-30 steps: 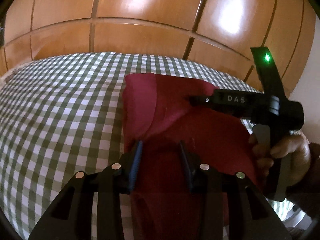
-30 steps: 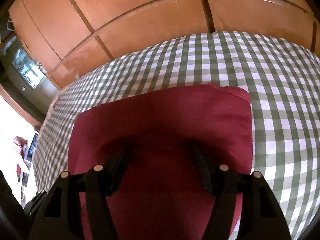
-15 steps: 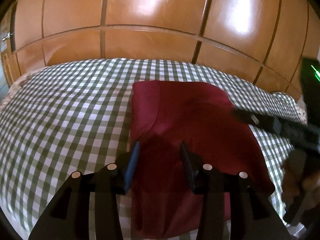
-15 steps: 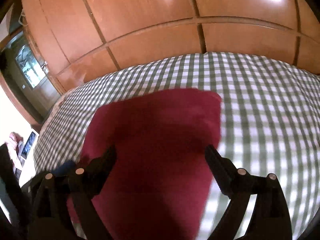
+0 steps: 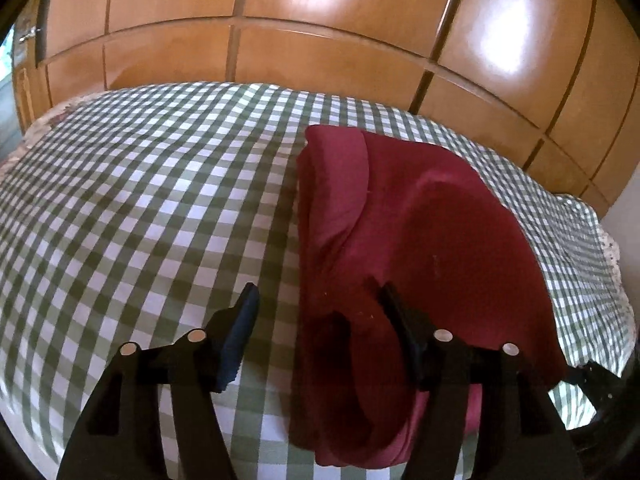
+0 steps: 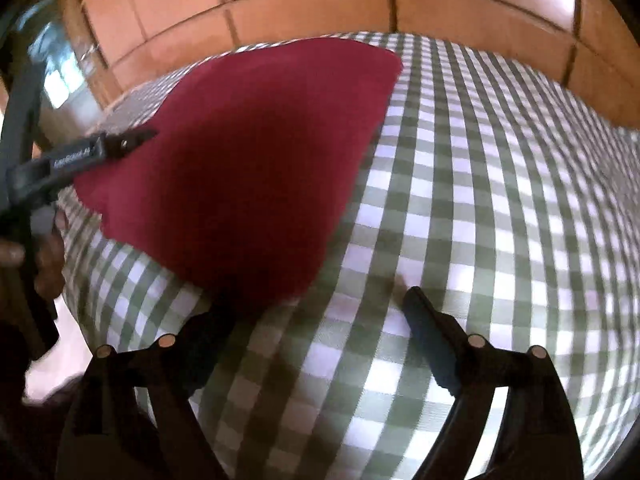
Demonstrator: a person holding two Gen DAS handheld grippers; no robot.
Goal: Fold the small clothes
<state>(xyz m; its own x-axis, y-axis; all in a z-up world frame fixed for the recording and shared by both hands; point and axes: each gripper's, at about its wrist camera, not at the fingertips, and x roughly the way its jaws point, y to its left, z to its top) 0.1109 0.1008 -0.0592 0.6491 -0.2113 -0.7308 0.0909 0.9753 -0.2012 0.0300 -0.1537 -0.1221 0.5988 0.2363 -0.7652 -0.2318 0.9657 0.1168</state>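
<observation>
A dark red folded garment (image 5: 420, 240) lies on the green-and-white checked bedspread (image 5: 160, 208), a folded flap along its left side. My left gripper (image 5: 320, 304) straddles the garment's near left edge. One fingertip (image 5: 248, 308) is over the checks and the other over the red cloth; its jaws are opening and do not press the cloth. In the right wrist view the garment (image 6: 248, 160) sits up and left. My right gripper (image 6: 320, 308) hovers over bare bedspread (image 6: 500, 200) by the garment's near corner, its jaws wide but closing a little, nothing gripped. The left gripper (image 6: 100, 148) reaches in at the left.
Glossy wooden cupboard panels (image 5: 320, 40) rise just behind the bed. The bedspread's lace-trimmed edge (image 5: 608, 248) drops off at the right. A hand (image 6: 44, 256) holds the left gripper's handle. Bright glass (image 6: 60, 76) shows at the far left.
The right gripper slid off the red garment to the bare checks beside it and its jaws widened. The left jaws spread apart over the garment's edge. The right gripper left the left wrist view.
</observation>
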